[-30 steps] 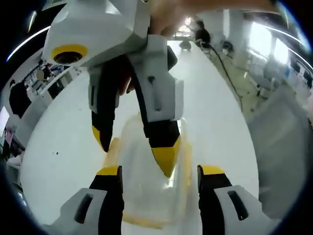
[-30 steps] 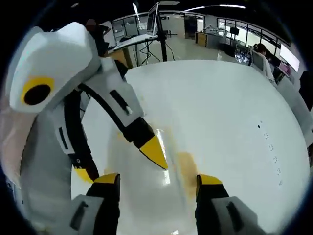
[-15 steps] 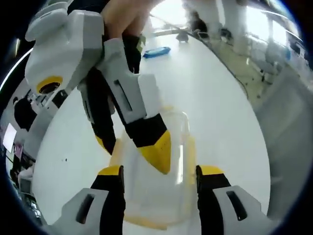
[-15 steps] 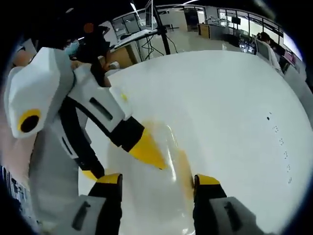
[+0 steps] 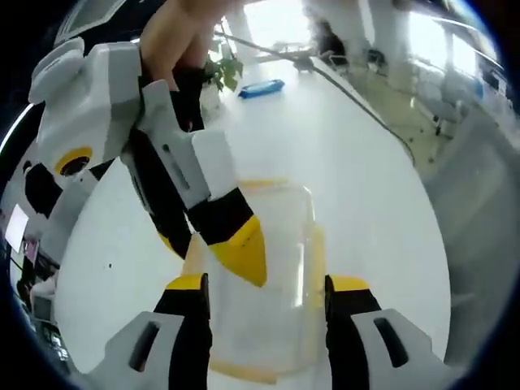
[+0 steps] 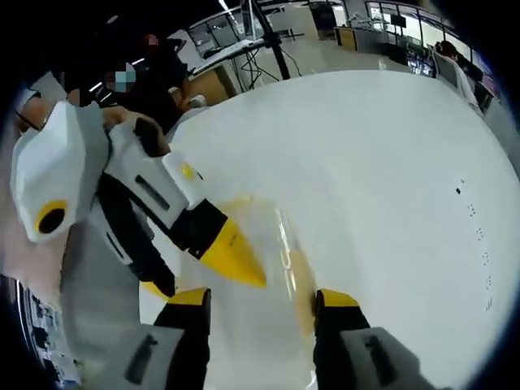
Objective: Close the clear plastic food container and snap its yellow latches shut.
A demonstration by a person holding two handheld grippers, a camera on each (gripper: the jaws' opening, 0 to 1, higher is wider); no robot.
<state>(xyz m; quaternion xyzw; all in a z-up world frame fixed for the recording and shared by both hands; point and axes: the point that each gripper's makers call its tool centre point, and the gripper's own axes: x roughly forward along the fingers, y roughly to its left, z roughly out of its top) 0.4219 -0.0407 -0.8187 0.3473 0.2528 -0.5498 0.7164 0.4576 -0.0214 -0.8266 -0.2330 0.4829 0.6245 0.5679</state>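
Left gripper view: right hand-held gripper [image 5: 213, 248], jaws parted, reaches in from the left over the clear container [image 5: 260, 276] on the white desk [image 5: 357, 187], which lies between the left hand-held gripper's [image 5: 264, 288] spread jaws.

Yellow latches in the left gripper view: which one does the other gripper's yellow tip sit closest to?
The latch on the picture's left side of the clear container. The right gripper straddles that edge; the opposite latch lies across the lid, clear of it.
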